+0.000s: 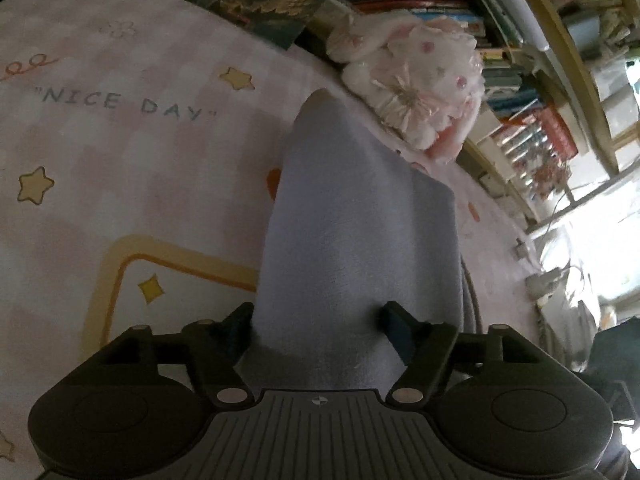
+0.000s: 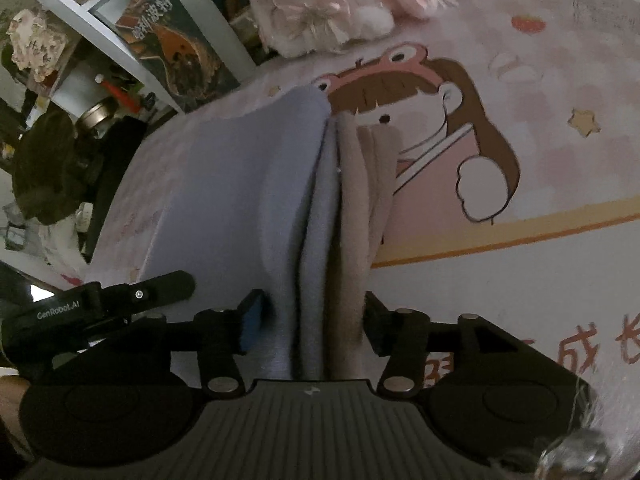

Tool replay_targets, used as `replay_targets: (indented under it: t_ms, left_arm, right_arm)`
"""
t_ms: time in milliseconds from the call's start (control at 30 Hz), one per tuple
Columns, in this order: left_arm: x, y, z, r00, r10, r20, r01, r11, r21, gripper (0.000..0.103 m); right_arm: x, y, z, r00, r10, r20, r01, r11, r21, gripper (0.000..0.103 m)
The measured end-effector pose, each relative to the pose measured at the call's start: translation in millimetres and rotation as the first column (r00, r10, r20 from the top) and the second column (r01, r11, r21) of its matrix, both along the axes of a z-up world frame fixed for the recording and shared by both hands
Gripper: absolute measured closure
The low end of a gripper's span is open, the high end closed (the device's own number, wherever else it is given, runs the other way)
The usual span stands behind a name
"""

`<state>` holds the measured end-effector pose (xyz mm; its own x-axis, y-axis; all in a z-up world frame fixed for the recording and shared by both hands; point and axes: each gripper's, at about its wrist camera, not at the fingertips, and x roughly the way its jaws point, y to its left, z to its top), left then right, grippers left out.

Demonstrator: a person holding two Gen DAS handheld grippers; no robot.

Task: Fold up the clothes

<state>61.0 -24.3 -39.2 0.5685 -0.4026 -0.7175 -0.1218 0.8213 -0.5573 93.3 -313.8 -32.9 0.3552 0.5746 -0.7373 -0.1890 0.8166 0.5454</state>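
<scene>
Both grippers clamp folded edge: left gripper [image 1: 318,320] grasping blue cloth [image 1: 352,216], right gripper [image 2: 314,312] pinching blue/beige layers, prob. to keep them aligned above bed [image 1: 120,152].

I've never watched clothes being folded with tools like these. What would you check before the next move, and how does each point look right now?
1. Left gripper has the blue cloth between its jaws: ok.
2. Left pads pressing the cloth: cannot tell.
3. Right gripper spans both layers, blue cloth and beige cloth: ok.
4. Right pads gripping firmly: cannot tell.
5. Plush toy lies apart from the cloth: ok.
6. Printed bed cover beneath lies flat: ok.
</scene>
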Motion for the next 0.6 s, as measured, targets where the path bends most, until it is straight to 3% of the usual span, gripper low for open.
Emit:
replay_targets:
  t_ms: [100, 333, 600]
  left_arm:
    - [-0.4, -7.4, 1.7, 1.0, -0.003, 0.009, 0.003, 0.999, 0.038, 0.032]
    - [-12.1, -18.2, 13.1, 0.999, 0.031, 0.043, -0.034, 0.997, 0.065, 0.048]
    - [-34.9, -45.2, 30.2, 0.989, 0.095, 0.111, -0.103, 0.993, 0.066, 0.049]
  right_arm:
    - [2.7, 4.8, 0.5, 0.999, 0.031, 0.009, -0.031, 0.999, -0.009, 0.051]
    - [2.3, 8.7, 12.0, 0.989, 0.114, 0.097, -0.11, 0.993, -0.048, 0.073]
    - [-12.3, -8.5, 34.7, 0.944, 0.223, 0.245, -0.202, 0.974, -0.107, 0.074]
